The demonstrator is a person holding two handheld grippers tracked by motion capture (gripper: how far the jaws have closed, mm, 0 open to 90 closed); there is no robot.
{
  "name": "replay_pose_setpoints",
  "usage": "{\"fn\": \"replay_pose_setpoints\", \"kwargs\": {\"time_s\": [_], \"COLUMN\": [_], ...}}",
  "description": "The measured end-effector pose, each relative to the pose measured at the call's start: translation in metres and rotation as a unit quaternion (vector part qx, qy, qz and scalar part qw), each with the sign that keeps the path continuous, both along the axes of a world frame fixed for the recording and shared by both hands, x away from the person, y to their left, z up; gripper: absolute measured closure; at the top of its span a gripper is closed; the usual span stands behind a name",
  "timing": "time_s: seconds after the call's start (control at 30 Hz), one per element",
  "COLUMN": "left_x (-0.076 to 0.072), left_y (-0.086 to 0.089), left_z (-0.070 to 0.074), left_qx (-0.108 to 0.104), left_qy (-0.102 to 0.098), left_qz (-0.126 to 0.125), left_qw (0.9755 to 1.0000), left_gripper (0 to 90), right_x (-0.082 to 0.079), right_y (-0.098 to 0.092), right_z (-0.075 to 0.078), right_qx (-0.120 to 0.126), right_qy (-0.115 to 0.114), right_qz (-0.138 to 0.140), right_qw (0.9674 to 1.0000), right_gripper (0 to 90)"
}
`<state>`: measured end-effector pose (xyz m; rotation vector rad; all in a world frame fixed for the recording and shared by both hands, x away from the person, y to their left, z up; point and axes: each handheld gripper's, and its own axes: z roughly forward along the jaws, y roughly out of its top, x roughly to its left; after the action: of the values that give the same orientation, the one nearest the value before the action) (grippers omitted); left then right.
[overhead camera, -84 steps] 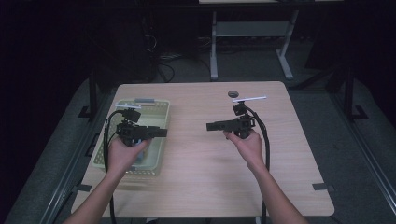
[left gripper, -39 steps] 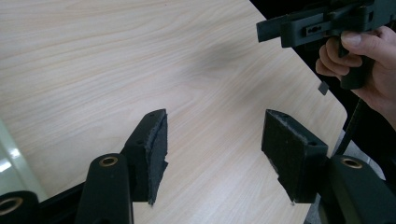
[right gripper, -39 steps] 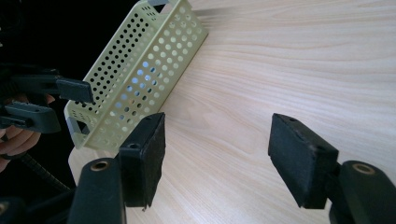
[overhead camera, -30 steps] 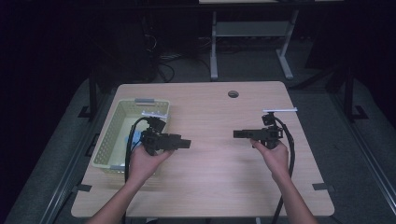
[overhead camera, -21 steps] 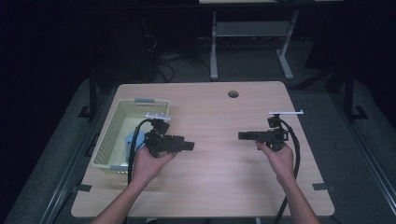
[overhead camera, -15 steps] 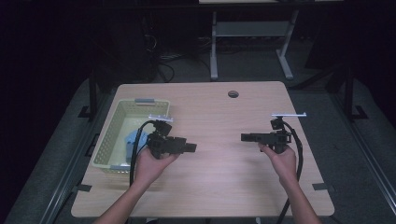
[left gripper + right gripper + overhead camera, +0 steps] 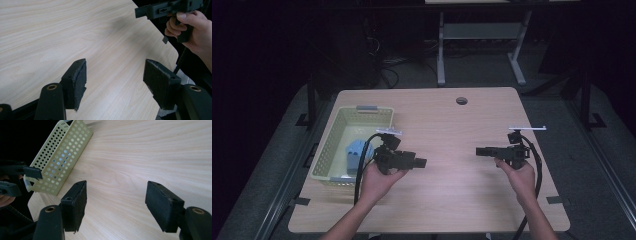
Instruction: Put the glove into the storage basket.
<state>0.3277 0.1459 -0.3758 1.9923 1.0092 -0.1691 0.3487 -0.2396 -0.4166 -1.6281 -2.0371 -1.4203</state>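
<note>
Nearest the person, both hands hold black two-fingered grippers above the pale wood-grain table (image 7: 447, 200): the left gripper (image 7: 421, 162) and the right gripper (image 7: 480, 151) point at each other across bare wood, each with fingers spread wide and holding nothing, the left one's having just been opening. Just left of the left gripper sits a pale green perforated plastic basket (image 7: 328, 150) holding a light blue object (image 7: 353, 152), half hidden by that gripper's cable. Farther off, a small round hole (image 7: 461, 100) marks the table's far edge, with dim metal legs beyond.

Both grippers (image 7: 419, 162) (image 7: 479, 150) out from basket (image 7: 332, 131), farther apart.
</note>
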Motion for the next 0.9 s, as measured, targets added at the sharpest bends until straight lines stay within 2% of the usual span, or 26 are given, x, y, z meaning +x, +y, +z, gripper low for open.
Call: {"fn": "replay_pose_setpoints", "kwargs": {"time_s": [0.63,0.9], "left_x": [-0.01,-0.017], "left_y": [-0.01,-0.01], "left_z": [-0.017,-0.028], "left_qx": [-0.009,-0.01], "left_qy": [0.011,0.013], "left_qz": [-0.011,-0.014], "left_qw": [0.9998,0.9998], "left_gripper": [32.6,32.4], "right_x": [-0.014,-0.027], "right_y": [-0.02,-0.027], "right_z": [-0.017,-0.024], "right_qx": [-0.001,-0.002], "right_qy": [0.011,0.013], "right_qz": [-0.009,-0.009], "right_qw": [0.9999,0.9999], "right_gripper": [32.5,32.1]}}
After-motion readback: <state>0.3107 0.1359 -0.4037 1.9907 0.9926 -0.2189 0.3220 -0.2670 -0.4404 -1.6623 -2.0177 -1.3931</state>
